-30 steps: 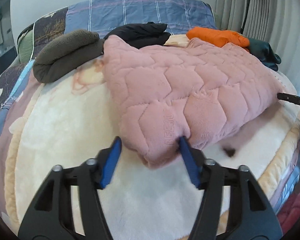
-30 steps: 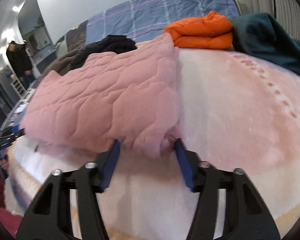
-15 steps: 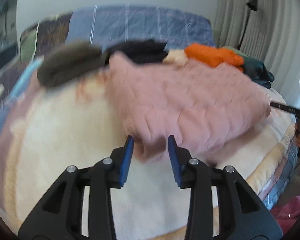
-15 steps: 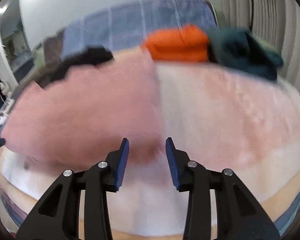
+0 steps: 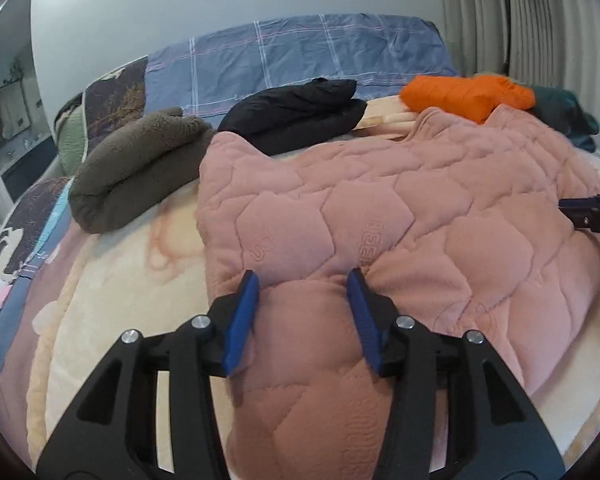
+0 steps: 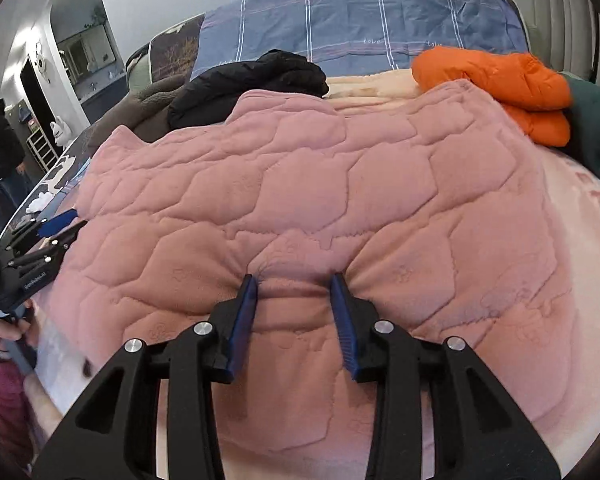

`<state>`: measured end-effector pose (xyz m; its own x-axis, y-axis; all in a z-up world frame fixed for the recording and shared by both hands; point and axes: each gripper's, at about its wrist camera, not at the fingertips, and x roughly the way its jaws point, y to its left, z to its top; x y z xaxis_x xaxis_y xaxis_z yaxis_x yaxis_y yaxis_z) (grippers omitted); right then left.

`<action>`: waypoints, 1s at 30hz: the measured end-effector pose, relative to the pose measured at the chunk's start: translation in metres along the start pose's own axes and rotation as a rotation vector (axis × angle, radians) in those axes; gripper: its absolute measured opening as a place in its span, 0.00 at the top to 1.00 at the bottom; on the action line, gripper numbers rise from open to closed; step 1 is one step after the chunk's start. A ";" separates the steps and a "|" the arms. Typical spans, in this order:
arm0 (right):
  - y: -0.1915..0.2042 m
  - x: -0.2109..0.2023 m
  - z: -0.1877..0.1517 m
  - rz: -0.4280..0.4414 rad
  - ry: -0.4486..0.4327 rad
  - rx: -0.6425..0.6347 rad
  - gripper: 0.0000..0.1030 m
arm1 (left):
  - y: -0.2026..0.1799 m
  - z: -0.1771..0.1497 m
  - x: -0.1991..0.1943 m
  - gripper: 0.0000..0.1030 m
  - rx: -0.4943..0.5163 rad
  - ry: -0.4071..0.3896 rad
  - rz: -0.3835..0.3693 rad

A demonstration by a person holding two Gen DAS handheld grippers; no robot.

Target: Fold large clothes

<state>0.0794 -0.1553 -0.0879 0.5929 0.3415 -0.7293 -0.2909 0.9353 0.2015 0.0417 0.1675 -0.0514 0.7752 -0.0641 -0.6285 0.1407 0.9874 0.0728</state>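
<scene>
Quilted pink garment (image 5: 380, 208) spread on bed (image 5: 112, 312), bunched between both tongs. Left gripper (image 5: 303, 282): jaws opening, a fold of the near edge between its pads. Right gripper (image 6: 294, 284): jaws partly apart, pinching a puckered fold. Beyond the tips lie black clothing (image 5: 296, 114) and orange clothing (image 6: 500, 76).

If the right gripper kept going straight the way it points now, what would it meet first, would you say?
The pink quilted garment itself: the right gripper already has a bunched fold of it between its fingers. More of that fabric lies straight ahead, with the black garment probably beyond, though depth is unclear.
</scene>
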 end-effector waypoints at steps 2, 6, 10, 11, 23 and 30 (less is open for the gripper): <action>0.005 -0.010 0.015 -0.015 -0.001 0.012 0.63 | 0.007 0.009 -0.006 0.56 -0.053 0.013 -0.041; 0.033 -0.009 0.061 -0.033 -0.060 -0.076 0.62 | 0.008 0.046 -0.025 0.50 -0.063 -0.064 -0.115; 0.041 0.035 0.113 -0.002 -0.019 -0.022 0.62 | 0.000 0.077 0.002 0.40 0.002 -0.045 -0.073; 0.037 0.046 0.123 -0.005 -0.009 0.010 0.62 | -0.001 0.078 0.017 0.40 0.000 -0.004 -0.066; 0.007 0.150 0.127 -0.072 0.148 0.087 0.61 | 0.015 0.037 0.067 0.34 -0.074 0.041 -0.121; 0.019 0.121 0.123 -0.133 0.069 0.034 0.59 | 0.025 0.033 0.060 0.34 -0.121 0.003 -0.191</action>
<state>0.2384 -0.0850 -0.0918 0.5712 0.2087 -0.7938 -0.1872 0.9748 0.1216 0.1120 0.1839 -0.0623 0.7397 -0.2515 -0.6242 0.2100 0.9675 -0.1409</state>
